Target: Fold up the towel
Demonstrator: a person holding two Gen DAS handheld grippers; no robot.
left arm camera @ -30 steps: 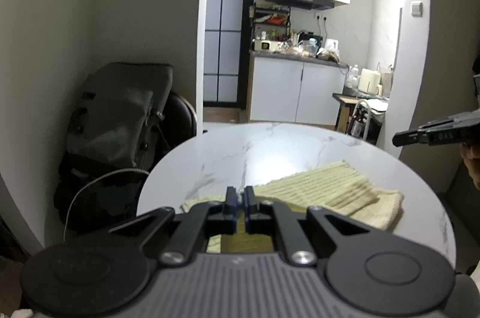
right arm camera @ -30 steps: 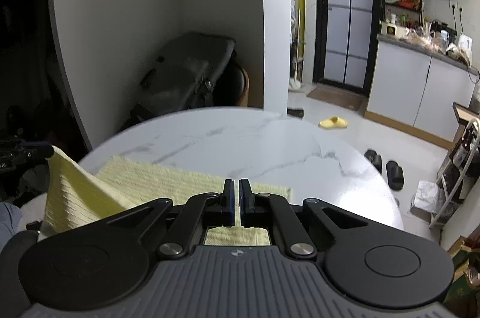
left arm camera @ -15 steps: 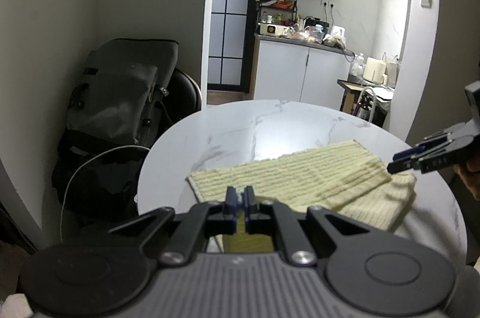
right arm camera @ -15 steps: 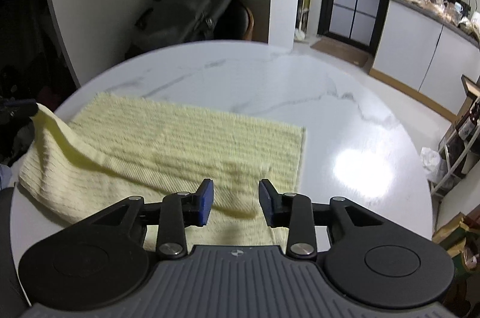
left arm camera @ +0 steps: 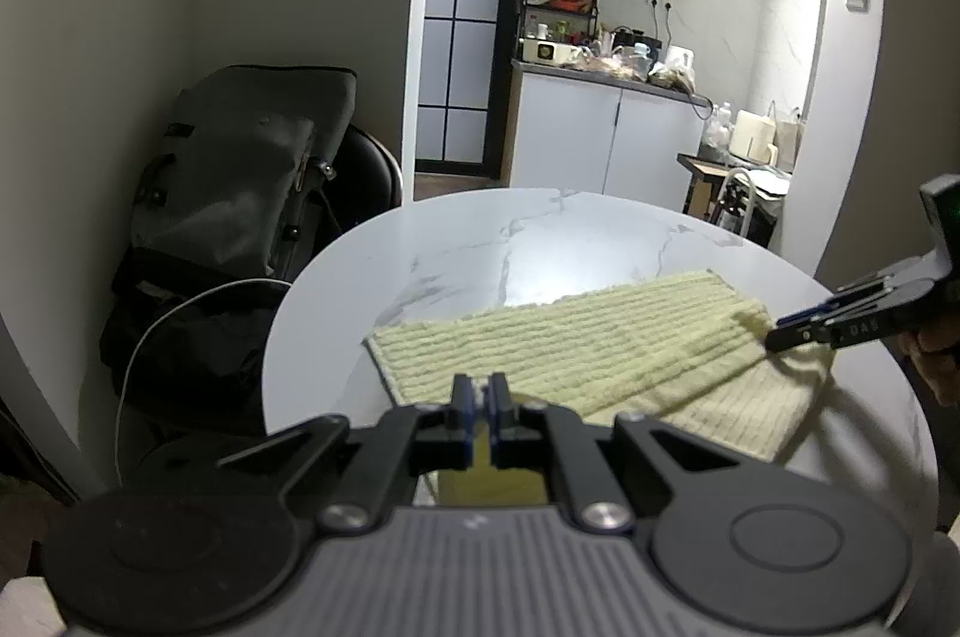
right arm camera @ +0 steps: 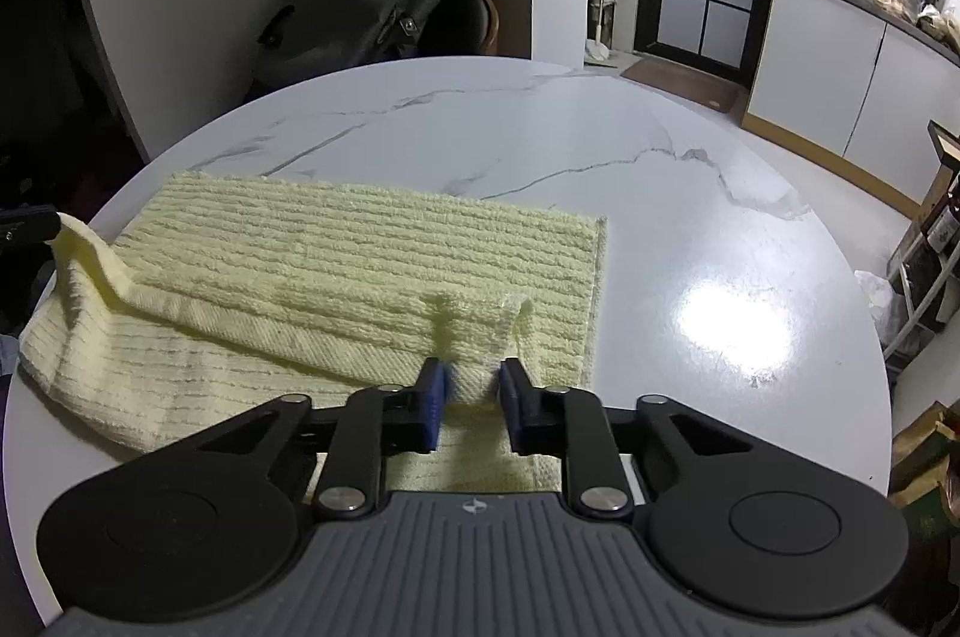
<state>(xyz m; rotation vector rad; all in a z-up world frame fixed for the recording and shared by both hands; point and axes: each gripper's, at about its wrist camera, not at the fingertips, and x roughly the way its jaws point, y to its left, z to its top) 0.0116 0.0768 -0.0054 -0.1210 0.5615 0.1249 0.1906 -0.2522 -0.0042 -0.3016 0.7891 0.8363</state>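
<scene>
Left wrist view: the left gripper point(left arm camera: 480, 400) is clenched on a corner of the soft, limp towel point(left arm camera: 576, 349), which lies on the desk point(left arm camera: 456, 241).

Right wrist view: the right gripper point(right arm camera: 471, 391) is released, its jaws apart over the towel's folded edge. The towel looks light; its corners suit gripping best.

Pale yellow ribbed towel point(right arm camera: 372, 241); white worktop point(right arm camera: 600, 138) veined grey like marble; black tool point(right arm camera: 471, 397) with blue pads point(right arm camera: 433, 397).

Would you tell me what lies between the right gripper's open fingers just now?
In the right wrist view, a raised fold of the towel sits between the right gripper fingers.
</scene>
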